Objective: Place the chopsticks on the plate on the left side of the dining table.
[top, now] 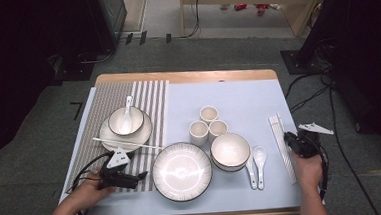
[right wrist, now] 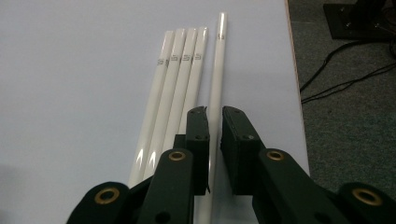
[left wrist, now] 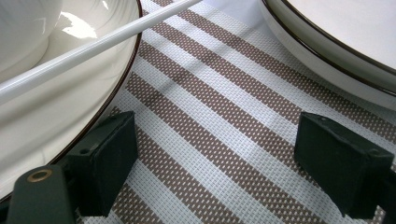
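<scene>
My right gripper [right wrist: 215,116] is shut on a single white chopstick [right wrist: 218,60], which lies on the pale blue table cover by the right edge. Several more white chopsticks [right wrist: 175,79] lie side by side just left of it. In the high view that gripper [top: 289,137] sits over the chopstick row [top: 282,142]. My left gripper [left wrist: 219,140] stands open and low over the striped placemat [left wrist: 210,102], nothing between its pads. It lies between a small plate [left wrist: 56,121], across which a lone chopstick [left wrist: 93,46] rests, and a larger plate [left wrist: 327,42].
A bowl with a spoon [top: 125,120] sits on the small plate at the left. At centre are the large plate [top: 182,171], another bowl [top: 230,150], three small cups [top: 207,124] and two spoons [top: 256,163]. The table's right edge runs close to the chopsticks.
</scene>
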The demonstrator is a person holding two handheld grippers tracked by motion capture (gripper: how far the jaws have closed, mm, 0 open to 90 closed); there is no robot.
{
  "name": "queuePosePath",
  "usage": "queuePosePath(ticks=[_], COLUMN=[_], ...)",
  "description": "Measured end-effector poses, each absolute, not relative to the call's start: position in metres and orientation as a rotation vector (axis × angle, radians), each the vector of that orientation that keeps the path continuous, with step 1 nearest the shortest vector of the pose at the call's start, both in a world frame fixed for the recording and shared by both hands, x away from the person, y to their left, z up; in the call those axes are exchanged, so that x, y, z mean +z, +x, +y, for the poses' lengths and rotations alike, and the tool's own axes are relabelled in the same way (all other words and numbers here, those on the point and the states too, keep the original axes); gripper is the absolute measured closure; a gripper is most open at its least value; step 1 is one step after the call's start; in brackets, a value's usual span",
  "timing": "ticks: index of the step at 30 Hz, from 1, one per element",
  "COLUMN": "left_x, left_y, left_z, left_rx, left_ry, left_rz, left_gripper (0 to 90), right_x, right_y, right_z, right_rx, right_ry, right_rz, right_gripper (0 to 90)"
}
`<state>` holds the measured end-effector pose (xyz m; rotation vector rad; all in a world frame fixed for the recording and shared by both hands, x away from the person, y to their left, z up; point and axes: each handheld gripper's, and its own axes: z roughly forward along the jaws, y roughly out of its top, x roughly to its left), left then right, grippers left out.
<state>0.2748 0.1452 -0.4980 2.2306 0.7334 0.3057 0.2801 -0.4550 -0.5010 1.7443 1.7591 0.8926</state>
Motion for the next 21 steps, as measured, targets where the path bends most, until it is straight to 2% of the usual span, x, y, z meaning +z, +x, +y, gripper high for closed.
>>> queuePosePath(ticks=[21], left_x=[-0.498], left_y=[0.2747], left_z=[0.1453], left_rx=[0.306], left_ry=[2.23], left_rz=[0.734], left_gripper=[13.8], right_x=[-0.4967], right_y=[0.2824], right_z=[-0.4529], right_rx=[0.84], right_ry=[1.769], right_rz=[1.754], right_gripper=[85.0])
